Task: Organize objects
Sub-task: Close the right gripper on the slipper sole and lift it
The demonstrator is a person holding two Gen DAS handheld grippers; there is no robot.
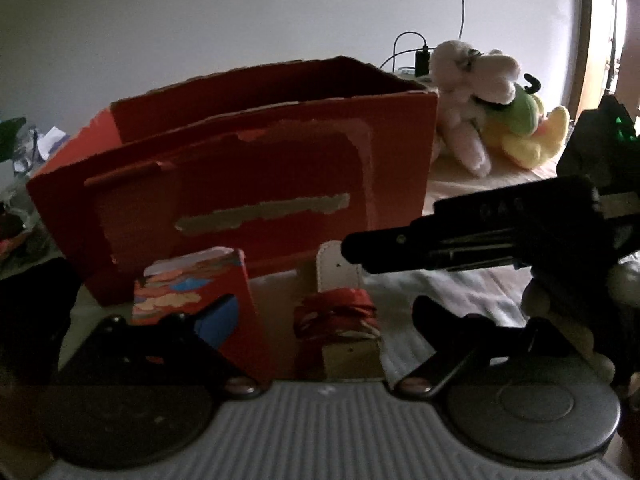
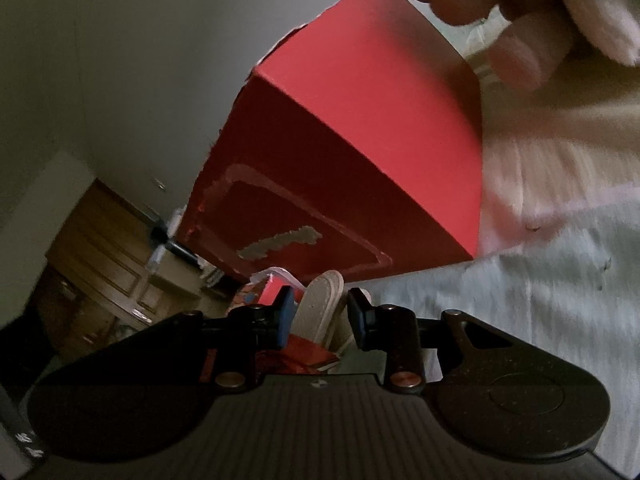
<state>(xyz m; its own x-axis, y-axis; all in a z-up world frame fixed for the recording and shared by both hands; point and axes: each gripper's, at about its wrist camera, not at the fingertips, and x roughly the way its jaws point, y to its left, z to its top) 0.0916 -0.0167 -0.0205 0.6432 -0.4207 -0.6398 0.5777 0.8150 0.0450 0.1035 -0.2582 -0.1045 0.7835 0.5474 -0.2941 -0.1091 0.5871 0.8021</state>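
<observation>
An open-topped red cardboard box [image 1: 256, 168] [image 2: 360, 140] with torn label patches stands in the middle. In front of it is a white sandal with a red strap [image 1: 338, 312] [image 2: 322, 300], and to its left a small red, colourfully printed carton [image 1: 188, 284] [image 2: 260, 292]. My left gripper [image 1: 316, 312] is open wide, with the sandal between its fingers and the carton at its left finger. My right gripper [image 2: 320, 308] [image 1: 352, 248] reaches in from the right. Its blue pads sit close against both sides of the sandal's far end.
Plush toys, one pale pink [image 1: 468, 92] [image 2: 520, 40] and one yellow-green [image 1: 528, 128], lie right of the box, with a black charger and cable [image 1: 422, 58] behind them. A pale cloth [image 2: 540, 300] covers the surface. A wooden cabinet [image 2: 100, 248] stands far left; clutter [image 1: 24, 184] sits left of the box.
</observation>
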